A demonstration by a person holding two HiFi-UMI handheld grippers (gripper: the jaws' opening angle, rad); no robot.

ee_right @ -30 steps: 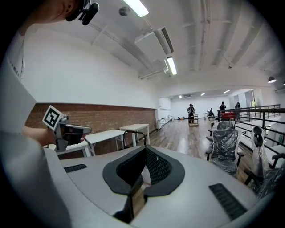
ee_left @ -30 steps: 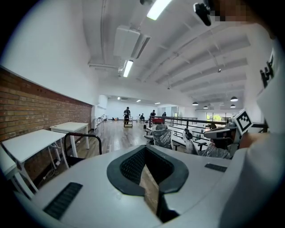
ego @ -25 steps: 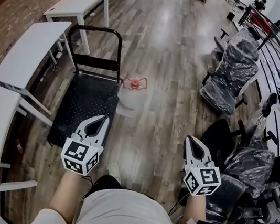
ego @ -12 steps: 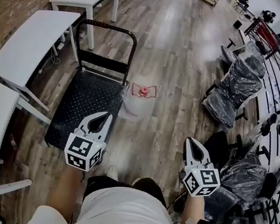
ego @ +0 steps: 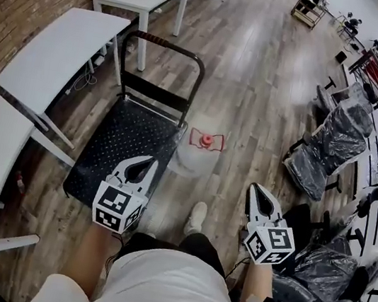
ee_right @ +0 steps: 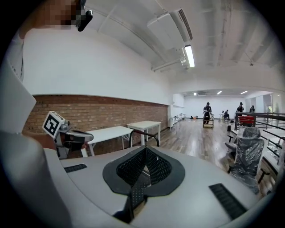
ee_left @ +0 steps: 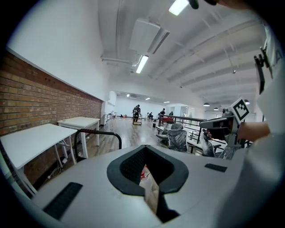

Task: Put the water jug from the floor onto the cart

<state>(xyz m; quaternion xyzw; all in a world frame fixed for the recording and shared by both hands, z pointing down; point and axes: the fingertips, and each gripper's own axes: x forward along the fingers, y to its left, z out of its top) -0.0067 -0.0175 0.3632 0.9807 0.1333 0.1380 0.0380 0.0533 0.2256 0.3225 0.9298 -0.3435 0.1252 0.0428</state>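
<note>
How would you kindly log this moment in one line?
water jug: on floor beside cart | left claw: shut, empty | right claw: shut, empty

- White shirt (ego: pixel 166 286), bottom edge of head view: grey capitals "AINING", earlier letters of word out of sight.
- Marker cube (ego: pixel 119 208) on left claw (ego: pixel 148 161): black-and-white square code patterns, no letters or digits to read.
- Marker cube (ego: pixel 269 244) on right claw (ego: pixel 256 189): same kind of code patterns.
- Same cubes show small in gripper views – one face each, pattern only.
- All other surfaces – print too small or blurred to read.
</note>
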